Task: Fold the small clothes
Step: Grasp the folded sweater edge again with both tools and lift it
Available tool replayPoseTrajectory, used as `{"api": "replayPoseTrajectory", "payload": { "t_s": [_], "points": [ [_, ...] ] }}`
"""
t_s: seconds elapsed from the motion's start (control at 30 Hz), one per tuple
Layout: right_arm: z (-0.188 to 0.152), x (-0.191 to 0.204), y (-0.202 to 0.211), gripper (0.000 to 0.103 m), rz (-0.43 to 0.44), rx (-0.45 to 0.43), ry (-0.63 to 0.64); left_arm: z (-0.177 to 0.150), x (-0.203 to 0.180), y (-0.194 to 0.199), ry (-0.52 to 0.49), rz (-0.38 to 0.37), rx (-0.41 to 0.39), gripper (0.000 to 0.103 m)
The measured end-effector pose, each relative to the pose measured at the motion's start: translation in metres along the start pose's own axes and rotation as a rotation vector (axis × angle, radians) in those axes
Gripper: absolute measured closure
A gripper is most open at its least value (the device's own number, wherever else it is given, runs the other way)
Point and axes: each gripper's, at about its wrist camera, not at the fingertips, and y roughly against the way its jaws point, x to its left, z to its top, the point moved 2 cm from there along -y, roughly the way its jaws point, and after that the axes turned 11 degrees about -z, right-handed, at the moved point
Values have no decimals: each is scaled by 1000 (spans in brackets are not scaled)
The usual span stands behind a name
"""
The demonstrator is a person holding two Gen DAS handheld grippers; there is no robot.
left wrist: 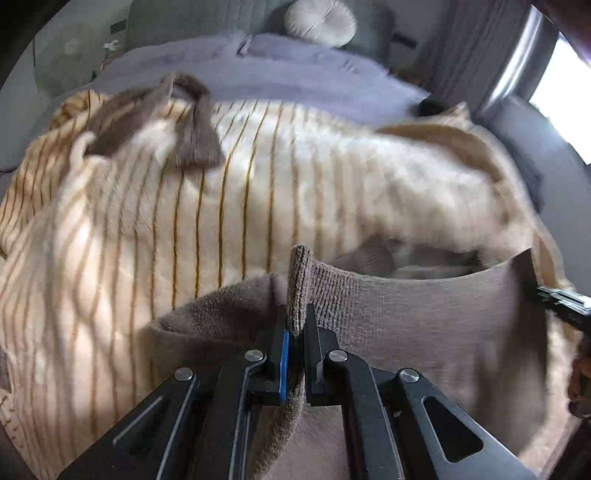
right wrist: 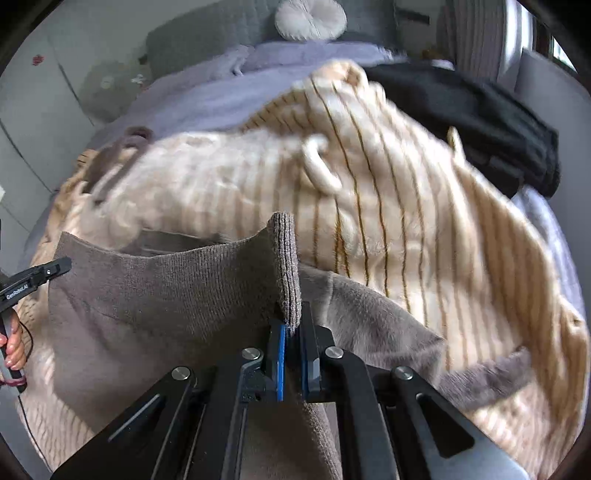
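A taupe knitted garment hangs stretched between my two grippers above a cream blanket with mustard stripes. My left gripper is shut on one ribbed corner of the garment. My right gripper is shut on the opposite ribbed corner of the garment. The right gripper's tip shows at the right edge of the left wrist view, and the left gripper's tip at the left edge of the right wrist view. Part of the garment droops below both grippers.
Another brown garment lies crumpled on the striped blanket at the far left. A black garment lies at the bed's far right. A lilac sheet, a round cream cushion and a grey headboard are behind.
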Motion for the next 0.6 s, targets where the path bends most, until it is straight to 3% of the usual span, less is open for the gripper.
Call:
{"api": "replayPoseTrajectory", "payload": {
  "t_s": [0.13, 0.27, 0.4, 0.53, 0.6],
  "points": [
    [-11, -2, -44, 97, -3, 53, -24, -14, 8, -33, 14, 43, 14, 96],
    [-14, -4, -48, 97, 12, 36, -50, -14, 7, -31, -5, 52, 13, 96],
    [-7, -19, -41, 95, 14, 71, -125, -3, 11, -9, 23, 68, 14, 96],
    [-6, -46, -24, 90, -50, 81, -233, 1, 9, 19, 10, 53, 15, 96],
    [-14, -50, -4, 90, -10, 58, -260, -4, 2, 36, -21, 54, 2, 96]
  ]
}}
